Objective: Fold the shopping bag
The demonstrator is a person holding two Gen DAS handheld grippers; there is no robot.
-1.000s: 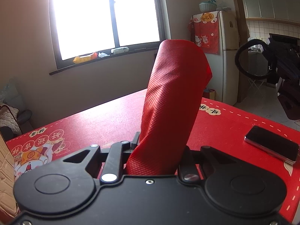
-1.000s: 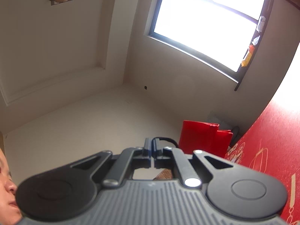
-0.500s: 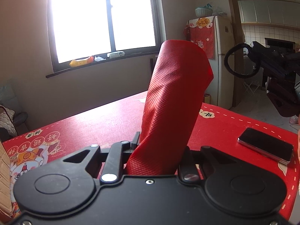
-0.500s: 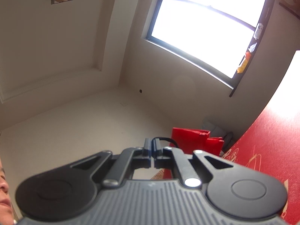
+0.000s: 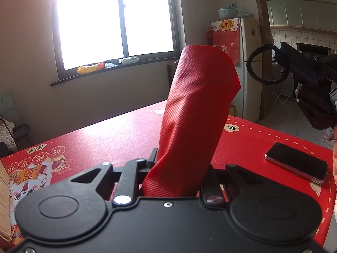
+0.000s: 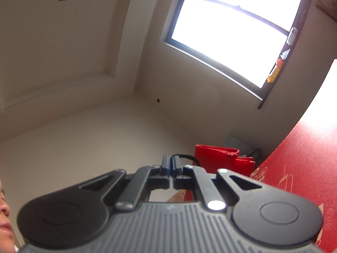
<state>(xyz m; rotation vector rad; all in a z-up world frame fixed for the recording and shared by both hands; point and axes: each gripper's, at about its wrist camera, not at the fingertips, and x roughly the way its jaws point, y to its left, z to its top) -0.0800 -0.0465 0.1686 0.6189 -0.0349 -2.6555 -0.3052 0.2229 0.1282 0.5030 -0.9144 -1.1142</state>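
Left wrist view: the left gripper (image 5: 179,168) is clamped on the folded red shopping bag (image 5: 195,113). The bag stands up as a thick folded bundle from between the jaws, tilted slightly to the right, its woven texture clear. Below and behind it lies a table under a red printed tablecloth (image 5: 105,139) with cartoon figures at the left edge. A black smartphone (image 5: 297,162) lies flat on the cloth to the right, well apart from the bag. At the far right the right gripper (image 5: 271,49) hangs in the air above the table edge, a black cord loop (image 5: 264,63) hanging at its tip. In the background a window (image 5: 115,21) with packets on its sill, and a white refrigerator (image 5: 246,63) draped with a red cloth.

Right wrist view: the camera points upward toward wall and ceiling. The right gripper's jaws are together, with only a thin line between them; the black cord arcs just past the tips, and whether it is pinched there I cannot tell. Beyond them, the red bag shows as folded layers, beside the tablecloth edge at the right.
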